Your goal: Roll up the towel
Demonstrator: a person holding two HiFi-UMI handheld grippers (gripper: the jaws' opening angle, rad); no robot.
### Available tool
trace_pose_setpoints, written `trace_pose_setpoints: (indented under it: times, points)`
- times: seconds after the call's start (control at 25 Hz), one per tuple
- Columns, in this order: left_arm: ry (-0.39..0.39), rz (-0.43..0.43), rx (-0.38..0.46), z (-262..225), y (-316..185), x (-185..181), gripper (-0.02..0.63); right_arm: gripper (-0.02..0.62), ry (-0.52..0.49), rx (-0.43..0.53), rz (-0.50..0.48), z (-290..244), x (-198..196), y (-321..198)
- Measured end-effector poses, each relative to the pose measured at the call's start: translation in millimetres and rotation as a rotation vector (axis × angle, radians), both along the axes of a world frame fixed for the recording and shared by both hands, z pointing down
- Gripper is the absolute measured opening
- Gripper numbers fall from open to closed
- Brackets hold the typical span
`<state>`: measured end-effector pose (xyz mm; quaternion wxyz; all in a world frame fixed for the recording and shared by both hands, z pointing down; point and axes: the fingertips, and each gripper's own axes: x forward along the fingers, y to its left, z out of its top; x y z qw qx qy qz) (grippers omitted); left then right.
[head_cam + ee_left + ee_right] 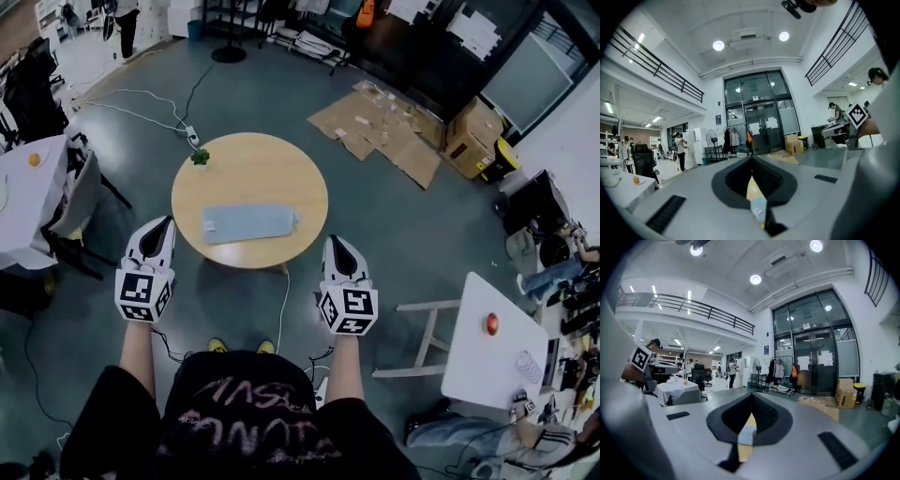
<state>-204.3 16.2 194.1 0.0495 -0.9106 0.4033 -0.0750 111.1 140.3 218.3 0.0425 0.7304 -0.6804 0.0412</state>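
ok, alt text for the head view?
A pale blue towel lies flat and unrolled on a round wooden table, a small potted plant near the table's far left edge. In the foreground the person holds the left gripper and right gripper, both shut and empty, either side of the table's near edge.

Pale blue towel, unrolled, flat, on round wooden table

Towel and round table: only slivers in gripper views. Plant too small for detail.
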Motion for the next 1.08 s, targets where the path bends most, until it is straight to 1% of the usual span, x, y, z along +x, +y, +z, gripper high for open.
trace_pose_setpoints:
  times: [0.44, 0.84, 1.08]
  points:
    - [-0.002, 0.02, 0.006, -5, -9, 1, 0.011, 0.003, 0.046, 0.02, 0.029, -15, -4, 6]
    - [-0.015, 0.024, 0.013, -5, -13, -1, 0.011, 0.003, 0.057, 0.019, 0.045, -20, -6, 9]
    - [-0.003, 0.016, 0.018, -8, -17, -5, 0.011, 0.003, 0.057, 0.022, 0.058, -21, -4, 9]
